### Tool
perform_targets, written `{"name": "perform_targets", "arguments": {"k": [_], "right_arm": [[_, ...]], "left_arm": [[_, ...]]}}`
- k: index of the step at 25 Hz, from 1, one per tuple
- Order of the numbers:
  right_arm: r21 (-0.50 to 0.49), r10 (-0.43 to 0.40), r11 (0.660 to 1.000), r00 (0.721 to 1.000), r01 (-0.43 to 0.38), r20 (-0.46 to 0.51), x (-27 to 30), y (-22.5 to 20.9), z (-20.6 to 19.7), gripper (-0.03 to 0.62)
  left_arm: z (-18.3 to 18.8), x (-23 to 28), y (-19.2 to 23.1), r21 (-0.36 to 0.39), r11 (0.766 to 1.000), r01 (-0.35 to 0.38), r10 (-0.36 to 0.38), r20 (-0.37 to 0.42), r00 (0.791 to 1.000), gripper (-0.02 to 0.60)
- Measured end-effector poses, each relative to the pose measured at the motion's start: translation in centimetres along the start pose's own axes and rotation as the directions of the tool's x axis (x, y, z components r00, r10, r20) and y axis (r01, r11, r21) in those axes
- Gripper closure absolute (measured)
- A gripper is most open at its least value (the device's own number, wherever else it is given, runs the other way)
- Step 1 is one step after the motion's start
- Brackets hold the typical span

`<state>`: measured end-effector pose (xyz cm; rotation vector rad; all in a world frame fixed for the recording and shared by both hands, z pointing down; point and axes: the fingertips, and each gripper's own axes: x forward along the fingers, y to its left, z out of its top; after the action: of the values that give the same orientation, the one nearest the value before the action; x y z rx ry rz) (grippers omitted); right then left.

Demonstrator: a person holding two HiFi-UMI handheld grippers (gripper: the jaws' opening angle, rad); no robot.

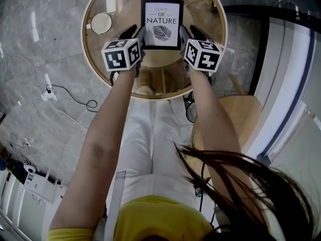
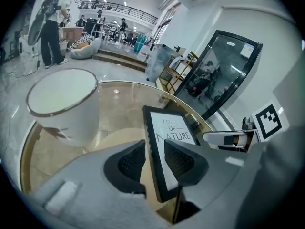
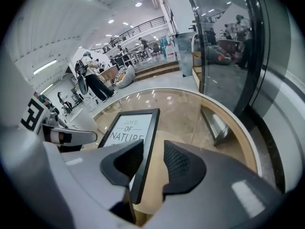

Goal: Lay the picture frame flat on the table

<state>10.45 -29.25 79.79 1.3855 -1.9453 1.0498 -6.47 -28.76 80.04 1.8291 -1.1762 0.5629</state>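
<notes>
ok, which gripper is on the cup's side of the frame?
The left gripper: the cup sits just outside it; the right gripper is across the frame.

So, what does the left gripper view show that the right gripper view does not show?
Only the left gripper view shows the white round cup plainly and whole, and the right claw with its marker cube. Only the right gripper view shows a pale oblong object near the rim of the round glass table, and the left claw with its marker cube. Both show the black rectangular picture frame with the NATURE print on that table, one side edge between that view's own open jaws.
</notes>
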Motion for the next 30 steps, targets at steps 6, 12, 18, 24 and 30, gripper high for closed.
{"name": "perform_targets", "arguments": {"k": [6, 12, 18, 24, 30], "right_arm": [[0.051, -0.038, 0.998, 0.999, 0.037, 0.008, -4.4, 0.9, 0.3, 0.585], [0.036, -0.056, 0.998, 0.998, 0.056, -0.02, -11.0, 3.8, -0.1, 0.597], [-0.013, -0.081, 0.997, 0.996, 0.081, -0.021, -19.5, 7.1, -1.7, 0.596], [-0.036, -0.099, 0.994, 0.991, 0.102, 0.093, -29.4, 10.2, 0.2, 0.595], [-0.124, -0.064, 0.987, 0.96, 0.101, 0.273, -38.9, 13.9, 5.2, 0.595]], "left_arm": [[0.4, -4.9, -0.9, 0.042, 0.998, -0.039, 0.039, 0.017, 0.999, 0.56], [0.9, -12.2, -3.9, 0.097, 0.995, -0.02, 0.017, 0.024, 1.0, 0.577], [-0.1, -20.5, -7.4, 0.102, 0.995, -0.013, 0.009, 0.042, 0.999, 0.577], [1.2, -28.6, -13.1, 0.09, 0.996, 0.007, -0.02, 0.143, 0.99, 0.577], [5.7, -36.6, -18.2, 0.169, 0.986, 0.009, -0.056, 0.278, 0.959, 0.577]]}}
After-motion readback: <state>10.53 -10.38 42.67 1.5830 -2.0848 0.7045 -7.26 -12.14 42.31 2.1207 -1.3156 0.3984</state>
